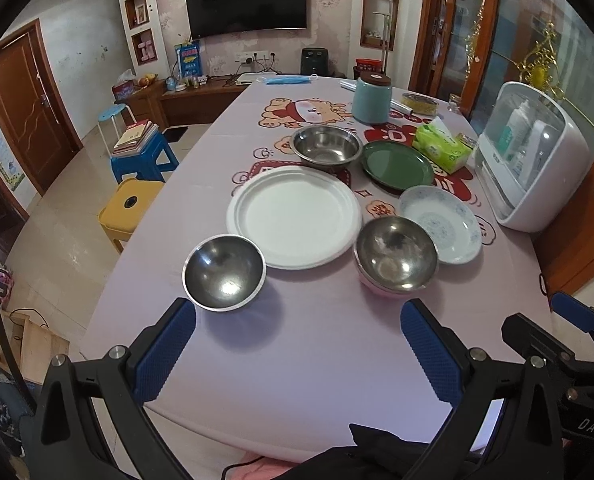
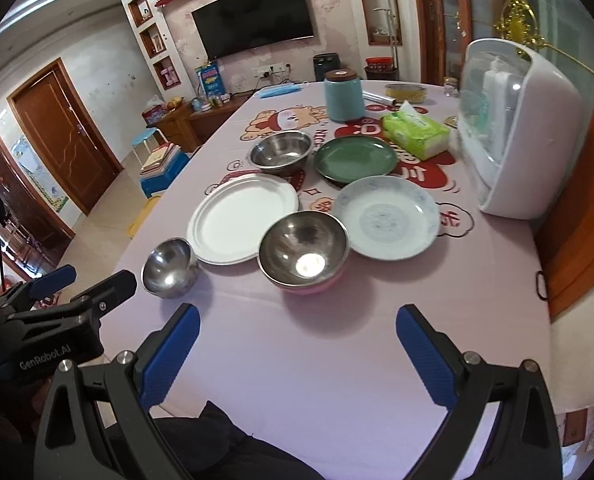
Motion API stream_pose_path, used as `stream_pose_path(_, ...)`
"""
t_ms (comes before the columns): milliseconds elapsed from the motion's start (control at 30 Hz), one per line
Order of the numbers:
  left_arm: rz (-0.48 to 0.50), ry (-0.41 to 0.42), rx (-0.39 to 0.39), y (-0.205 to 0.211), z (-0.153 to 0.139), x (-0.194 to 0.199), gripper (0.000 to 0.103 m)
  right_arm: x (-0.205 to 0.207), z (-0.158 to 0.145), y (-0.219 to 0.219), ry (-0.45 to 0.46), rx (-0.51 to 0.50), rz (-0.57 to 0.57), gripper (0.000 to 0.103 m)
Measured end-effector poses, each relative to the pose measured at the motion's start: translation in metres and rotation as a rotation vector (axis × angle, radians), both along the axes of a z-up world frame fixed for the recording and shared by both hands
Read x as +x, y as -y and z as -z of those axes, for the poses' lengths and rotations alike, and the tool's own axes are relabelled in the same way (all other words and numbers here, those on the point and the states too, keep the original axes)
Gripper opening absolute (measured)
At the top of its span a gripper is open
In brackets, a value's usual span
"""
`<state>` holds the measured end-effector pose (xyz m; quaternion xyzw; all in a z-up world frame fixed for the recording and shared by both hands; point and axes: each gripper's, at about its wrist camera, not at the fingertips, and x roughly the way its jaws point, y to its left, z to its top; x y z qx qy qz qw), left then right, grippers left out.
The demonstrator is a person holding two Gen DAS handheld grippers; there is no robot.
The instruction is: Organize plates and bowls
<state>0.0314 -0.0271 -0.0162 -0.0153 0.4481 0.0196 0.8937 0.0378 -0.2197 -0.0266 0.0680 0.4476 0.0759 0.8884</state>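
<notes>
On the lilac tablecloth (image 1: 297, 360) lie a white plate (image 1: 295, 216) (image 2: 243, 218), a dark green plate (image 1: 397, 164) (image 2: 355, 159) and a blue-patterned white dish (image 1: 441, 228) (image 2: 387, 222). A small steel bowl (image 1: 223, 272) (image 2: 170, 268) sits at the near left. A steel bowl with a pink outside (image 1: 395, 258) (image 2: 303, 254) stands near the middle, and a larger steel bowl (image 1: 326, 148) (image 2: 281, 152) farther back. My left gripper (image 1: 297, 320) hangs open and empty over the near table. My right gripper (image 2: 297, 324) is open and empty too, just short of the pink bowl.
A white countertop appliance (image 1: 533, 156) (image 2: 513, 128) stands at the right edge. Behind the dishes are a green tissue pack (image 1: 443, 146) (image 2: 415, 130) and a teal canister (image 1: 371, 98) (image 2: 344, 94). Yellow (image 1: 129, 206) and blue stools (image 1: 143, 156) stand left of the table.
</notes>
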Motion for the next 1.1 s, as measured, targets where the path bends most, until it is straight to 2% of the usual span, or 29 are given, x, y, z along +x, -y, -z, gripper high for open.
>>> stream_pose_path(367,0.012,-0.035,0.016,-0.049,0.0,0.051,0.102,0.051,-0.002,-0.02,0.009,0.034,0.04,0.099)
stream_pose_path(667,0.013,-0.108,0.002,-0.101,0.012,0.115,0.102,0.114,0.008,-0.029,-0.021,0.069,0.064,0.099)
stream_pose_path(900,0.037,-0.163,0.005,-0.128,0.034,0.175,0.102,0.164,0.023,-0.037,-0.05,0.046,0.06,0.099)
stream_pose_path(1100,0.043,-0.205,-0.01,-0.143,0.06,0.217,0.102,0.203,0.05,-0.046,-0.129,0.045,0.077,0.099)
